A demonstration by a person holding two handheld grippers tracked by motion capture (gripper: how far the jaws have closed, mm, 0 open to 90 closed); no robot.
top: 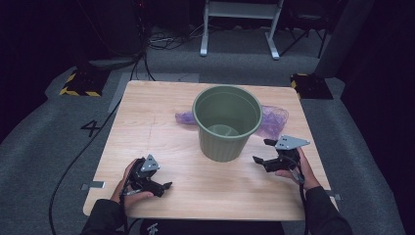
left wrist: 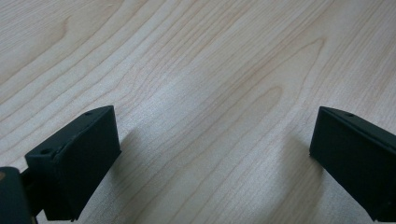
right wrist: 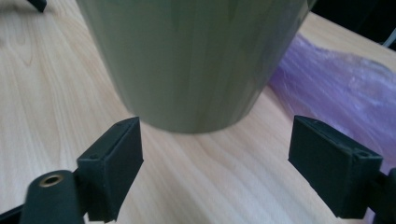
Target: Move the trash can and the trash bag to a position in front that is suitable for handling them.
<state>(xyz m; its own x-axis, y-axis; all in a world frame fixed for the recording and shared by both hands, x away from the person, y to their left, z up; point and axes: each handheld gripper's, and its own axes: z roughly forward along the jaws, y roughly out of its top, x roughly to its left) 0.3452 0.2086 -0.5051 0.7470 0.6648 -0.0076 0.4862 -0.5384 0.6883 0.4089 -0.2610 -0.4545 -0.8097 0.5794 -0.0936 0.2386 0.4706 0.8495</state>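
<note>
A green plastic bin (top: 227,122) stands upright at the middle of the wooden table (top: 147,127); its ribbed wall (right wrist: 191,60) looms close in the right gripper view. Behind it lies a crumpled purple plastic bag (top: 271,120), also seen to the bin's right (right wrist: 336,88). My right gripper (top: 263,152) is open, just right of the bin's base, with nothing between its jaws. My left gripper (top: 164,187) is open near the front left of the table, low over bare wood (left wrist: 210,93), holding nothing.
Around the table is grey carpet with a black cable (top: 78,156) trailing at the left. Yellow-black striped blocks (top: 80,83) sit by the far corners. A white frame's legs (top: 240,29) stand behind the table.
</note>
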